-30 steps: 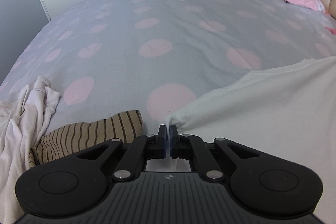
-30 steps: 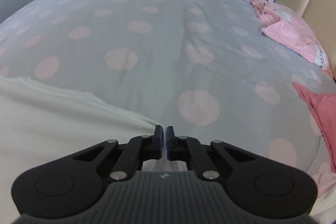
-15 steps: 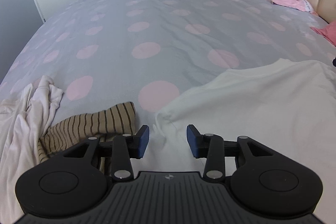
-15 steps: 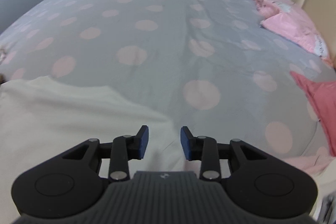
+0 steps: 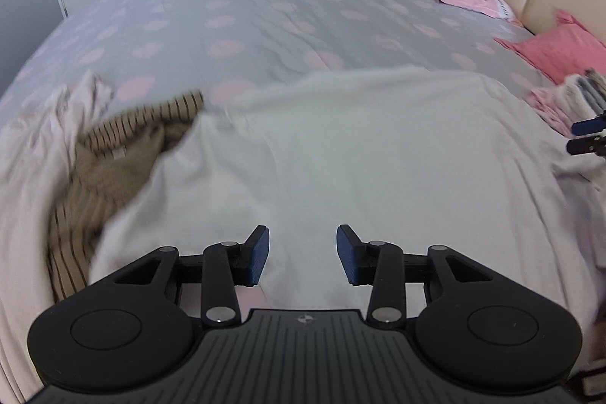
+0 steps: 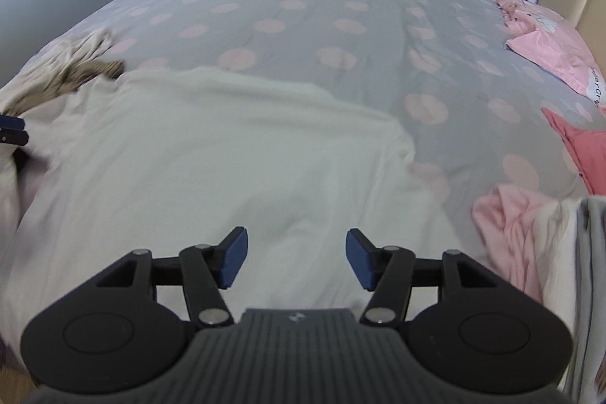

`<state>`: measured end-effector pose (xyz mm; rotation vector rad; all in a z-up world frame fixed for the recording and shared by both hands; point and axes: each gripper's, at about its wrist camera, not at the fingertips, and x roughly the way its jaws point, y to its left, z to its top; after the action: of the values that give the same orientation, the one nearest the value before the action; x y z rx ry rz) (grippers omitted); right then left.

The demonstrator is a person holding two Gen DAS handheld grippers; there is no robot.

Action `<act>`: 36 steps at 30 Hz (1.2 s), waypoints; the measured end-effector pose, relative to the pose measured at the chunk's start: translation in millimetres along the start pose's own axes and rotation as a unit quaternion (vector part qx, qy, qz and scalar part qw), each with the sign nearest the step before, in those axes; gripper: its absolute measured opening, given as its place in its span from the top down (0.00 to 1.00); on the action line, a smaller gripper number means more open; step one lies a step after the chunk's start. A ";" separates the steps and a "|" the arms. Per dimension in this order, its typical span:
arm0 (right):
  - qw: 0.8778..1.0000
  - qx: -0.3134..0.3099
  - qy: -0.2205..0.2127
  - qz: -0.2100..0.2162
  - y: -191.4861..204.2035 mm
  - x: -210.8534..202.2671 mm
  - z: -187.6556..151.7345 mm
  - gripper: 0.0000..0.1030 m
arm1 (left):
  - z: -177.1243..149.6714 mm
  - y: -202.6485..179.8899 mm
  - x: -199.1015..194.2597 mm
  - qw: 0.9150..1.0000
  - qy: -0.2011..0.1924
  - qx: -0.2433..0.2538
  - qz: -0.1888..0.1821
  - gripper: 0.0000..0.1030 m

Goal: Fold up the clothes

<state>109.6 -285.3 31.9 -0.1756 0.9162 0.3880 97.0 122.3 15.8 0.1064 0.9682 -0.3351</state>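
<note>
Released since a second ago: no longer pinched on the far edge of the white shirt, now back over its near half. Left gripper partly open, nothing between the blue pads, hanging above the cloth. Right gripper opening wider, also empty, above the shirt. Spread flat on the dotted duvet. Striped top partly under the shirt's left edge; pink garment just right of the shirt.
</note>
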 end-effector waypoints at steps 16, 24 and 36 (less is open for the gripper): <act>0.985 0.058 0.147 0.067 93.4 -26.7 -148.7 0.47 | -137.0 -67.0 -38.4 0.990 0.105 0.069 -0.070 0.59; 0.981 0.013 0.193 0.020 128.9 -8.3 -167.6 0.49 | -148.3 -75.5 -7.8 0.977 0.172 0.111 -0.061 0.59; 0.972 0.043 0.228 0.027 105.2 -21.4 -163.5 0.97 | -153.6 -69.2 4.9 0.970 0.205 0.103 -0.074 0.94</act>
<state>-64.5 -244.9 -47.5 -0.1633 1.3914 0.3633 -44.3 92.3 -71.0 0.3020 1.3539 -0.5660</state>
